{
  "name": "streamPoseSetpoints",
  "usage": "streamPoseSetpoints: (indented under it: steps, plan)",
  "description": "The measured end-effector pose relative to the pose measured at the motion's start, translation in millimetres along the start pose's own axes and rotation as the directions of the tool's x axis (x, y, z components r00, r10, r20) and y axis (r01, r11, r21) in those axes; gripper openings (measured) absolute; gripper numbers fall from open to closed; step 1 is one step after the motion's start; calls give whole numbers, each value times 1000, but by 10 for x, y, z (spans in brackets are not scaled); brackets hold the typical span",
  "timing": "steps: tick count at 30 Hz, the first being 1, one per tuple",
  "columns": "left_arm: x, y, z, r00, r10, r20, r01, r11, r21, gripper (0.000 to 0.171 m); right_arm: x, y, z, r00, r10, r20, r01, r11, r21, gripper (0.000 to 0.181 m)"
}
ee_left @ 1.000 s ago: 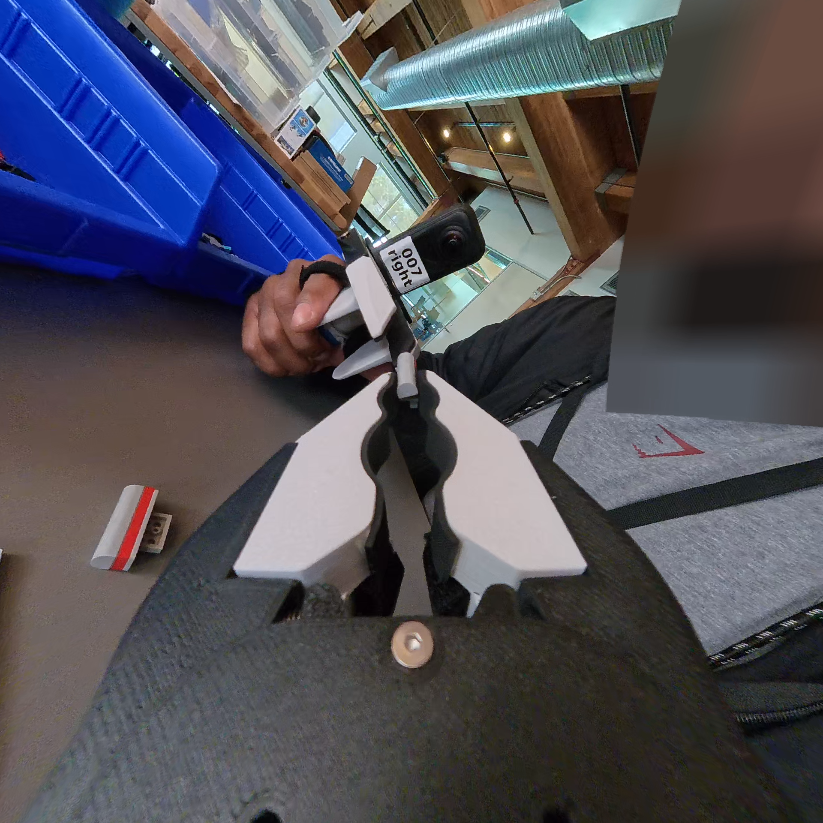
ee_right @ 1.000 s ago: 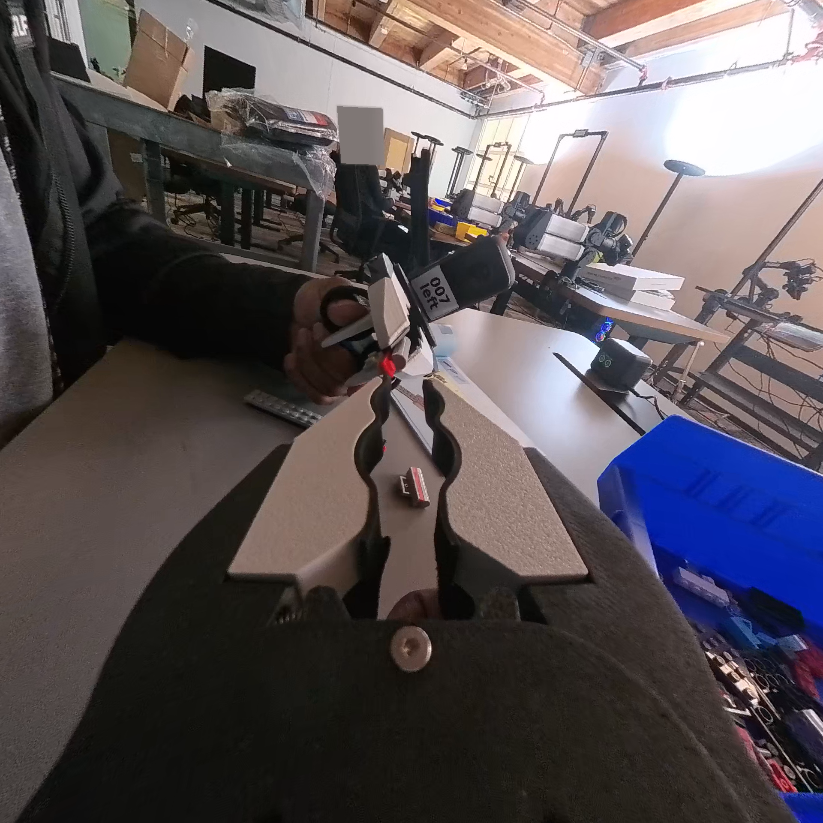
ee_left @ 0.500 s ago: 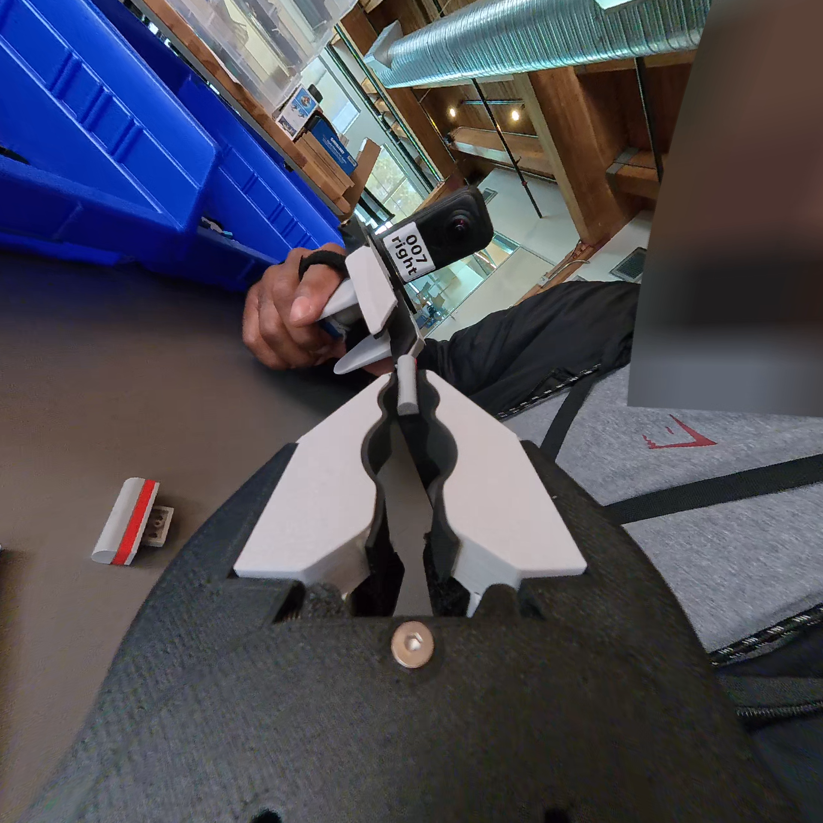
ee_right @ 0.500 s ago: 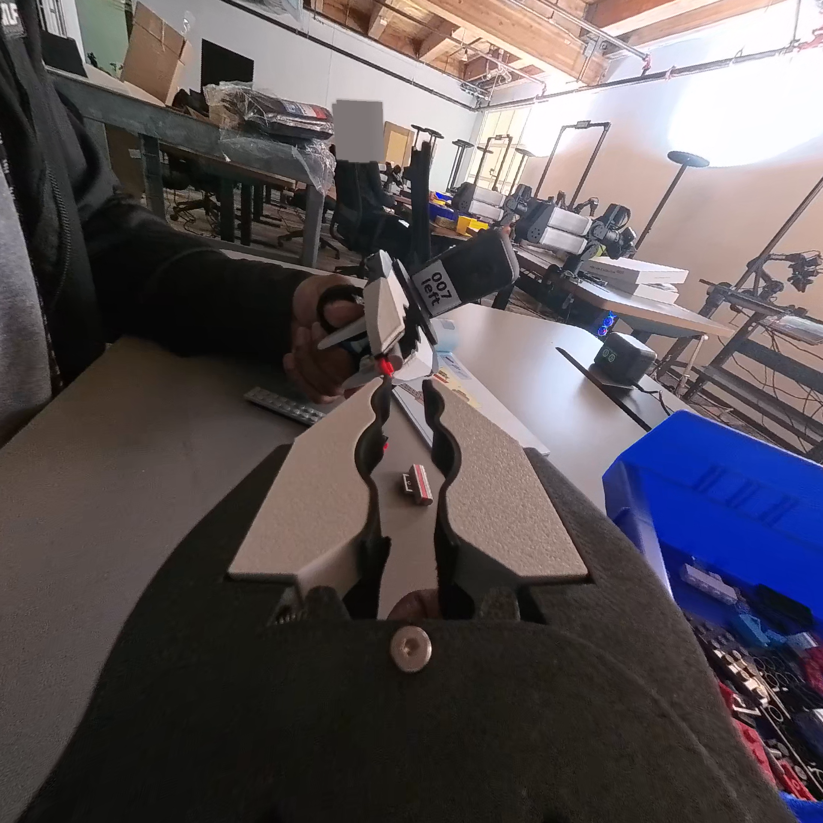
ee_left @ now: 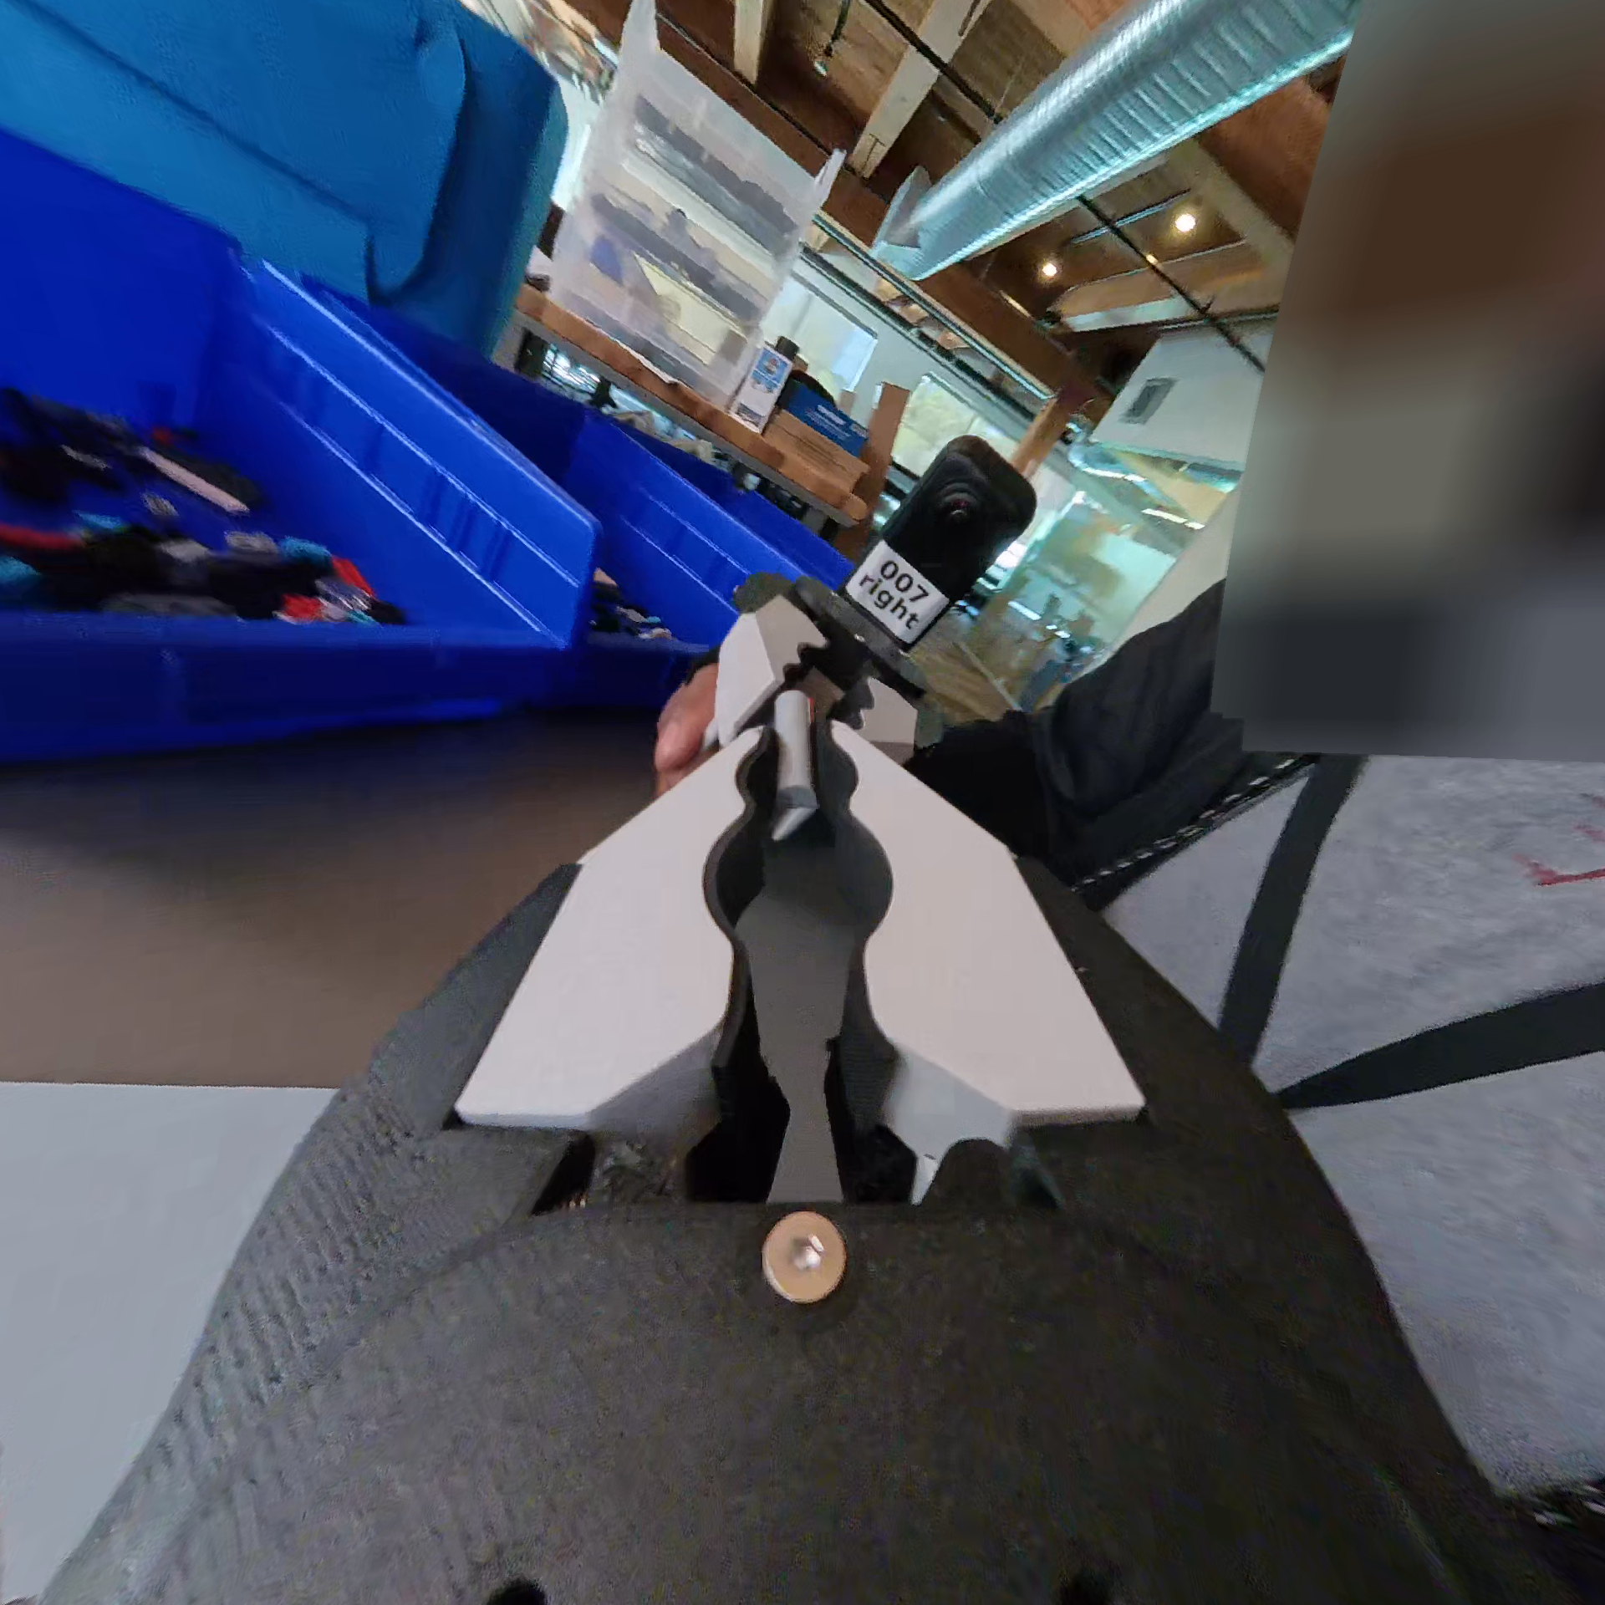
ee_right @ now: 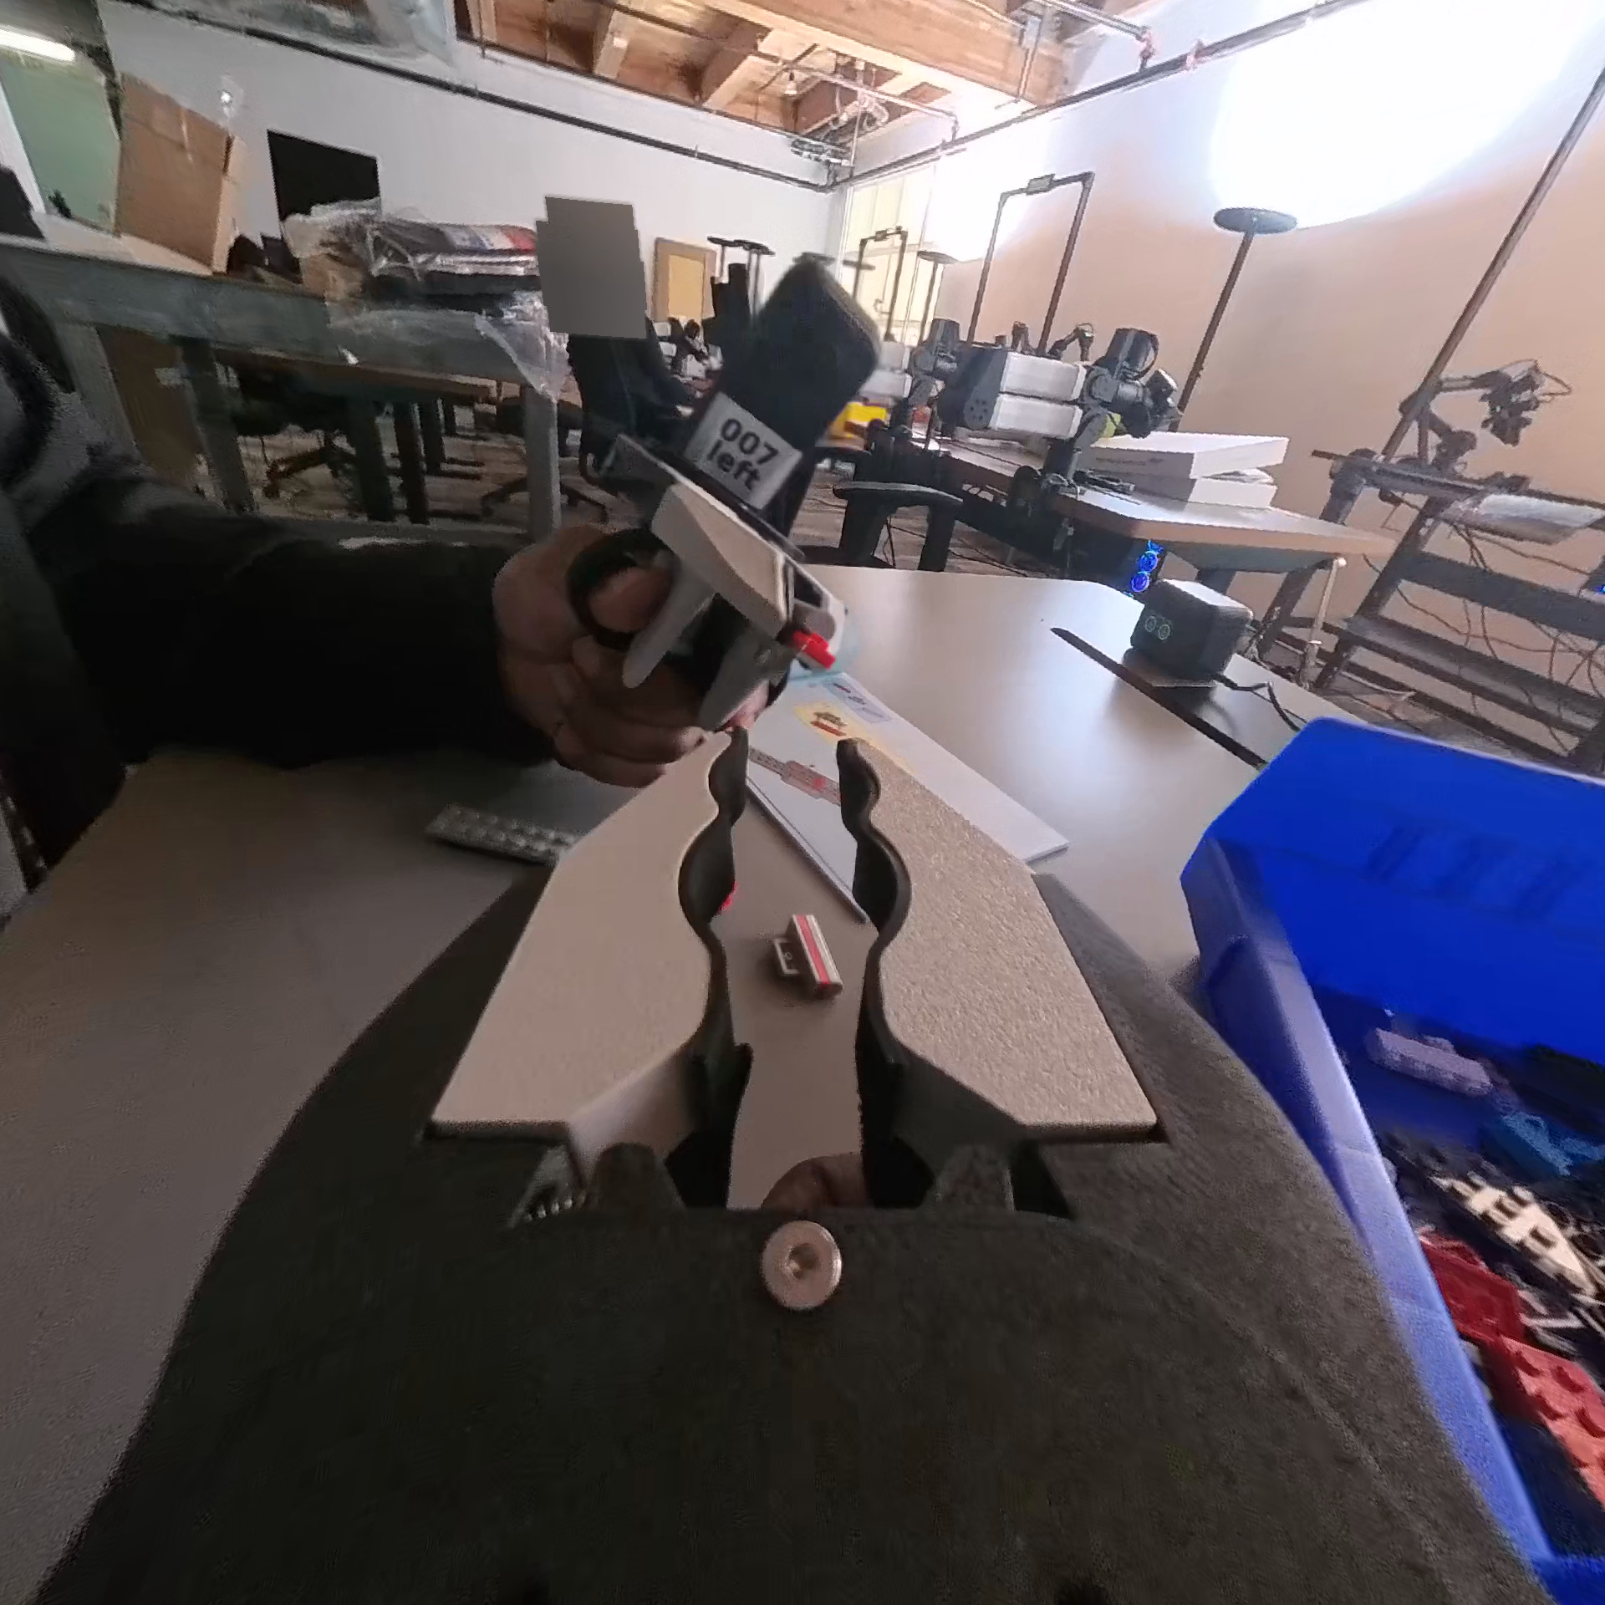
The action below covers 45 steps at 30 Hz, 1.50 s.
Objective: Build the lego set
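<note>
Only left wrist view: left hand-held gripper (ee_left: 795, 764) clamped on grey piece (ee_left: 793, 764), only right wrist view: right hand-held gripper (ee_right: 786, 754) parted, empty, red-striped piece (ee_right: 806, 952) on desk (ee_right: 217, 955).

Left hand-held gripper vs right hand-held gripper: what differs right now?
Grip: the left hand-held gripper is shut on a grey piece at its tips; the right hand-held gripper holds nothing.
Gap: the left's fingers are nearly together; the right's stand apart, and a red-striped piece lying on the table shows between them.
Shared: grey fingers, black bodies, tips pointing at each other at close range.
</note>
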<state>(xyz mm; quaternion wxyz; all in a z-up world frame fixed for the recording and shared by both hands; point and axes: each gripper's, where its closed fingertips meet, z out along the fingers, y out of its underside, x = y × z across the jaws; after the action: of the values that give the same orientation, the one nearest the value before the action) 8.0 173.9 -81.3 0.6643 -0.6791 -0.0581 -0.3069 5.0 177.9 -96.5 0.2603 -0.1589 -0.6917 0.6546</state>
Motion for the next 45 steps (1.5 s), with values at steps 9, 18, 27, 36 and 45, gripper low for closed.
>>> streamPoseSetpoints:
  steps: [9,18,27,36,45]
  plan:
    - [70,-38,13,977,204,54,-204,979,-13,7,-86,-62,111,964,251,92,-254,967,20,22]
    - [142,69,93,953,299,47,-294,952,-88,7,-222,-89,147,933,321,164,-328,945,14,10]
    - [189,125,129,948,316,28,-310,942,-129,7,-297,-71,175,942,286,177,-289,957,-8,8]
    - [230,113,139,963,268,8,-264,955,-133,8,-330,-114,176,942,268,201,-277,961,19,6]
    - [260,88,149,962,275,7,-271,953,-137,7,-344,-152,160,935,272,229,-289,957,42,6]
